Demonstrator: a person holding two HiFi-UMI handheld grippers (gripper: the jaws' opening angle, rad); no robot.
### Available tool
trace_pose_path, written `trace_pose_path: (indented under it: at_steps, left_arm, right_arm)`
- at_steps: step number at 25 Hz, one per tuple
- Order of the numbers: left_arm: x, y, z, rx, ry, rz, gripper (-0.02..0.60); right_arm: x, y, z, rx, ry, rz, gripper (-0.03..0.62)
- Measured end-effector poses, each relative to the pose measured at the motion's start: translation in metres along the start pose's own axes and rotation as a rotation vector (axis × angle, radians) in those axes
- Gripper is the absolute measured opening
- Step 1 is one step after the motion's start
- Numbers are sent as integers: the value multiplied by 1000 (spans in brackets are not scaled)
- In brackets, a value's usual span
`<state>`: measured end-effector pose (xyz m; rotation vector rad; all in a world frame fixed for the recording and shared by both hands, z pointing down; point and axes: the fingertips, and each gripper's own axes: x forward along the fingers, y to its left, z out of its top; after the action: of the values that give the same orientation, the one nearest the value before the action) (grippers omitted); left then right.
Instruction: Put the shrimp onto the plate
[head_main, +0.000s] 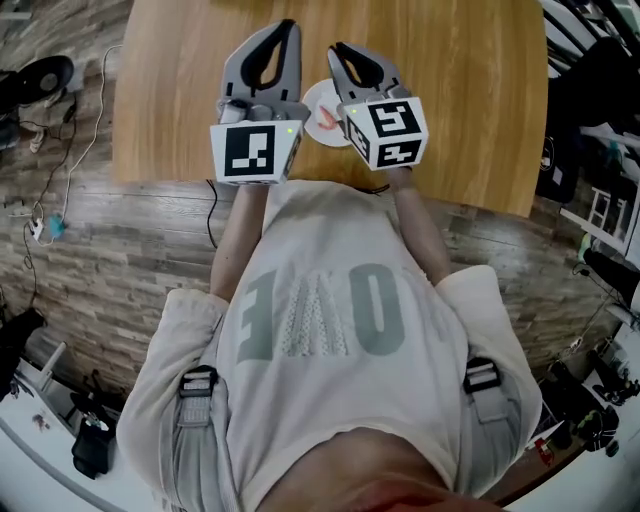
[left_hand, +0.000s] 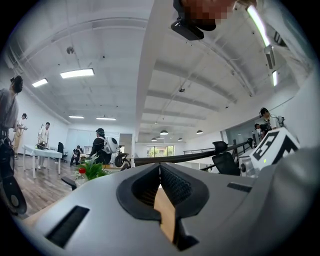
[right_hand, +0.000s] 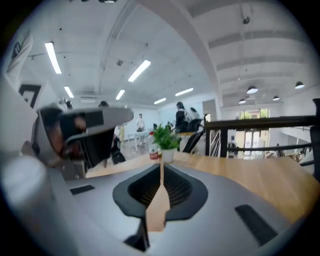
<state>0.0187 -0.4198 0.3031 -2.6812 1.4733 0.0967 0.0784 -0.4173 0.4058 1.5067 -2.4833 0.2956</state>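
Observation:
In the head view a small white plate (head_main: 314, 101) lies on the wooden table (head_main: 470, 100), mostly hidden behind my two grippers. A reddish shrimp (head_main: 326, 120) lies on the plate. My left gripper (head_main: 286, 26) is held above the table just left of the plate, jaws together and empty. My right gripper (head_main: 336, 48) hovers over the plate's right side, jaws also together with nothing between them. The left gripper (left_hand: 160, 166) in its own view points out at the room and ceiling. The right gripper (right_hand: 161, 165) in its own view looks level across the tabletop. Neither gripper view shows plate or shrimp.
A potted plant (right_hand: 164, 137) and a small bottle (right_hand: 153, 150) stand at the table's far end. Cables (head_main: 60, 170) trail on the floor left of the table. Office chairs (left_hand: 226, 161) and a railing (right_hand: 265, 122) stand beyond, with people (left_hand: 100, 145) working in the background.

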Motion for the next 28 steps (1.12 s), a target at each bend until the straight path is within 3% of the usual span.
trace_pose_path:
  at_steps: [4,9,18,28]
  left_arm:
    - [2,-10,24,5,-57,-21,11]
    - [3,-21,57,45,-124,-42,11]
    - [-1,-36,119,134,-247,-67,9]
    - [-1,-52,118,169,-238,-111,11]
  right_arm:
    - [-38,-15,76,-53,-263,-94,20]
    - [-88,-16,138,-162,-433,-190,18]
    - [-124,-34,126,-131,-418,-286,18]
    - [-131,-43,113,-66,-402,-330,18]
